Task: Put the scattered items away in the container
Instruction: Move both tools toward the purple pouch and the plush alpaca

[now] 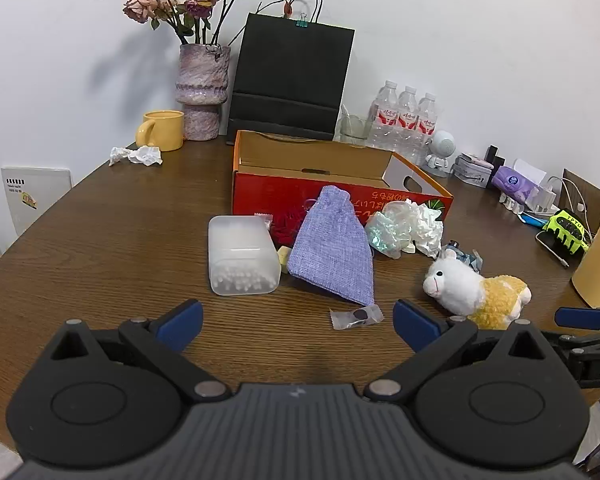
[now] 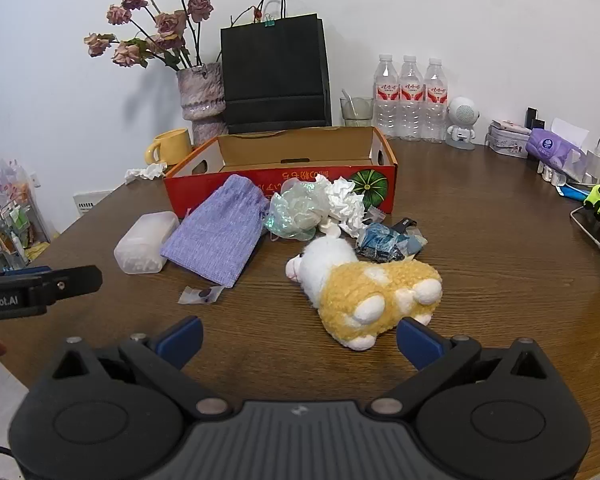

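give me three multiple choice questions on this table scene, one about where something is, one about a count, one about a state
1. Where does the purple cloth pouch lie?
A. inside the cardboard box
B. on the table in front of the cardboard box
C. on top of the plush toy

2. How many water bottles stand at the back of the table?
A. two
B. three
C. five

3. What is the state of the right claw?
A. open, holding nothing
B. shut on the plush toy
C. shut on the pouch

Answers:
1. B, the pouch rests on the wood with its top by the front wall of the cardboard box.
2. B, three capped bottles with red labels stand side by side.
3. A, its blue pads stand wide apart and the plush toy lies on the table ahead of them, ungripped.
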